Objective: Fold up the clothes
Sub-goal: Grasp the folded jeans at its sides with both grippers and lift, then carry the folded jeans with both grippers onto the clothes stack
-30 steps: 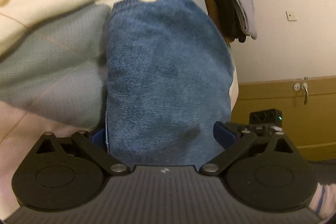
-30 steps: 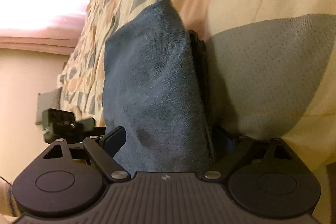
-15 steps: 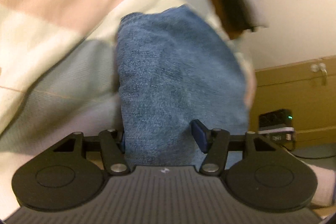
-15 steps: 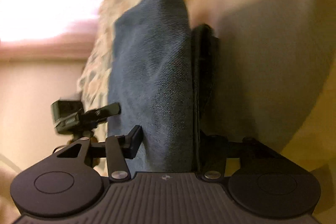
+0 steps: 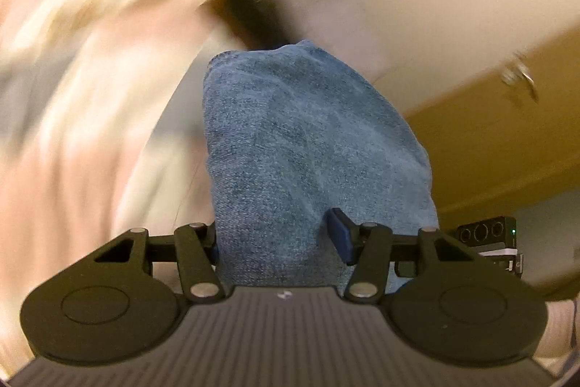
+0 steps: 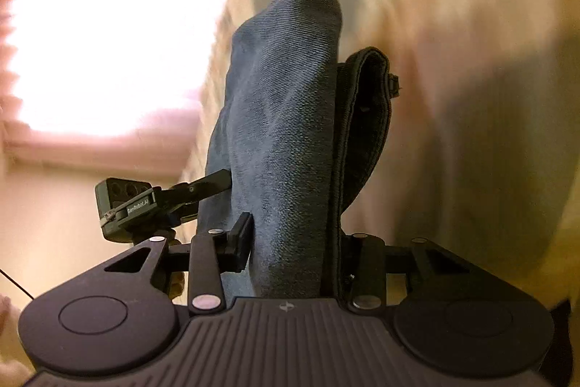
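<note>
Both tongs, left tongs (image 5: 277,242) and right tongs (image 6: 293,242), are closed on the folded jeans (image 5: 308,147), whose long axis runs toward twelve o'clock.

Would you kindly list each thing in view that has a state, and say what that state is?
Left gripper: shut on the folded jeans.
Right gripper: shut on the folded jeans.
Folded jeans: bunched in layers, gripped at both ends.
Bedspread: blurred; its state cannot be told.
</note>
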A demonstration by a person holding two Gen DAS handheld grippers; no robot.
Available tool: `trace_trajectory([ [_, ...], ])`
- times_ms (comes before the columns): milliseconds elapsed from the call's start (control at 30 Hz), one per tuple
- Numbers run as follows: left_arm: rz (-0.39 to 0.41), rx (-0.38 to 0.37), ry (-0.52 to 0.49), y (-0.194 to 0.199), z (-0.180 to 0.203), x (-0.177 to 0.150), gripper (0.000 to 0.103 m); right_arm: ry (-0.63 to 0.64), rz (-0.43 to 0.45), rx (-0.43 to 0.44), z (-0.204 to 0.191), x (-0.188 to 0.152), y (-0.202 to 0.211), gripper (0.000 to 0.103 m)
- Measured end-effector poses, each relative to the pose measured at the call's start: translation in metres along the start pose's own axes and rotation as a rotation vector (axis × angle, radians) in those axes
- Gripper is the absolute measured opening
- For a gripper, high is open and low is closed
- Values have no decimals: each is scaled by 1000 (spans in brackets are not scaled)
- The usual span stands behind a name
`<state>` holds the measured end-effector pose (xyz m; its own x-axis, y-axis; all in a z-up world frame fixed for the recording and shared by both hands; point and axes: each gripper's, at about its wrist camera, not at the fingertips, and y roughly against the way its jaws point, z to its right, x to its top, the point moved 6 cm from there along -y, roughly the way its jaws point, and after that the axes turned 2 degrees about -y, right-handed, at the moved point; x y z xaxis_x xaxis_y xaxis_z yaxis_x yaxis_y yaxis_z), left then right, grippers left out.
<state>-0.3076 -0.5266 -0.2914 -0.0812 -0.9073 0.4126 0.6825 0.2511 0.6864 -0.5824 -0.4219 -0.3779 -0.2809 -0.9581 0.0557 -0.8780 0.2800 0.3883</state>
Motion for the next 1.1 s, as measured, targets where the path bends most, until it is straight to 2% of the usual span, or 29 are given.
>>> trace_trajectory([
  [133, -26, -75, -232, -15, 29, 110, 50, 20, 238, 39, -39, 39, 16, 40],
  [267, -87, -139, -412, -62, 51, 207, 50, 8, 510, 41, -59, 90, 25, 40],
  [367, -142, -165, -508, -107, 65, 258, 51, -31, 672, 22, -58, 125, 26, 40],
  [467, -194, -179, -576, -150, 73, 294, 51, -77, 753, 12, -45, 147, 23, 40],
  [600, -222, -191, -614, -186, 70, 308, 51, -135, 854, -2, -26, 177, 20, 40],
  [767, -238, -193, -595, -225, 44, 308, 52, -140, 862, -51, -6, 200, 12, 42],
  [833, -250, -177, -584, -240, 30, 306, 58, -145, 838, -99, -2, 203, 12, 55],
  [867, -233, -170, -584, -244, 27, 307, 62, -146, 820, -127, -1, 204, 10, 55],
  [933, -198, -152, -582, -244, 22, 312, 65, -128, 806, -157, -4, 200, 14, 67],
  [1000, -160, -128, -581, -237, 18, 321, 63, -102, 809, -181, -10, 194, 22, 78],
  [1033, -131, -101, -587, -229, 16, 325, 58, -84, 825, -216, -14, 189, 30, 87],
  [1100, -69, -58, -584, -208, 16, 335, 54, -32, 846, -316, -19, 181, 46, 90],
])
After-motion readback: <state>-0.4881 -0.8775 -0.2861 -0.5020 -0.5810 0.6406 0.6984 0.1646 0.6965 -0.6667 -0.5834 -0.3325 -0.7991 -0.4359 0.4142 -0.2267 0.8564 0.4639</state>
